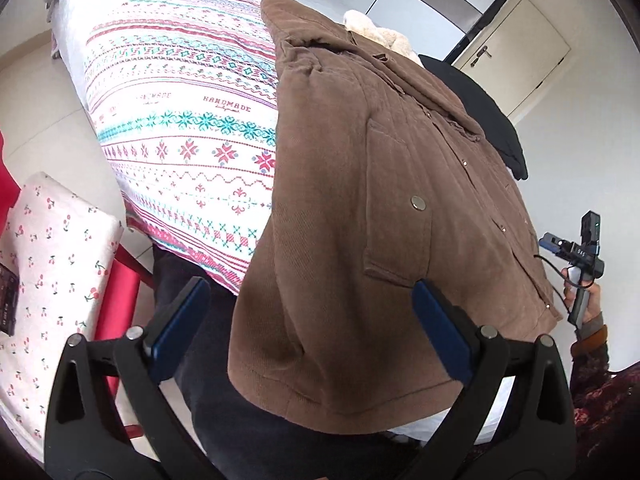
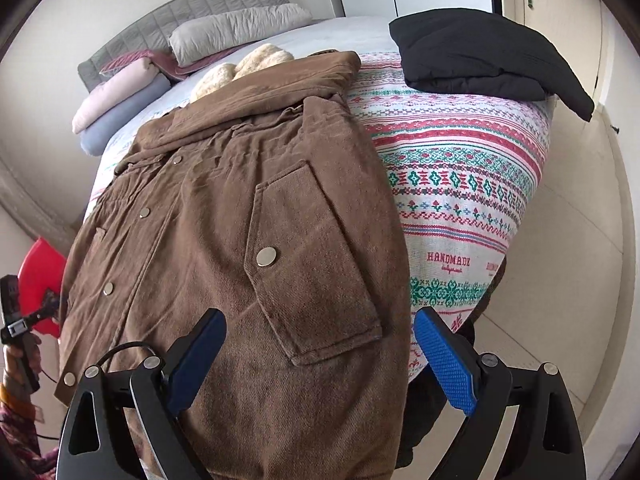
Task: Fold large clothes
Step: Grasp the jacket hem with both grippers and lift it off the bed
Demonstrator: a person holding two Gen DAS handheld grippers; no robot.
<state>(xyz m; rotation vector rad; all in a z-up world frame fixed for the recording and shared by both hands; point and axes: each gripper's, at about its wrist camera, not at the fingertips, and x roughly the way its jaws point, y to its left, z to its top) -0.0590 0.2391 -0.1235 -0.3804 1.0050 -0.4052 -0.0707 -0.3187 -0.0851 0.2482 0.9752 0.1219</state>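
A large brown corduroy jacket (image 1: 380, 208) with a cream fleece lining (image 1: 380, 34) lies on the patterned bedspread (image 1: 180, 120), its hem hanging over the bed's near edge. Its sleeves appear folded in. My left gripper (image 1: 312, 320) is open just above the hem's left part, touching nothing. In the right wrist view the jacket (image 2: 240, 240) fills the middle, with a flap pocket (image 2: 312, 272) near my right gripper (image 2: 320, 352), which is open over the hem's right side. The right gripper also shows in the left wrist view (image 1: 580, 264), held in a hand.
A folded black garment (image 2: 480, 56) lies at the bed's far right corner. Pillows (image 2: 236, 28) and folded blankets (image 2: 120, 96) lie by the grey headboard. A cherry-print cushion (image 1: 52, 264) on a red stool stands left of the bed. A door (image 1: 520, 60) is beyond.
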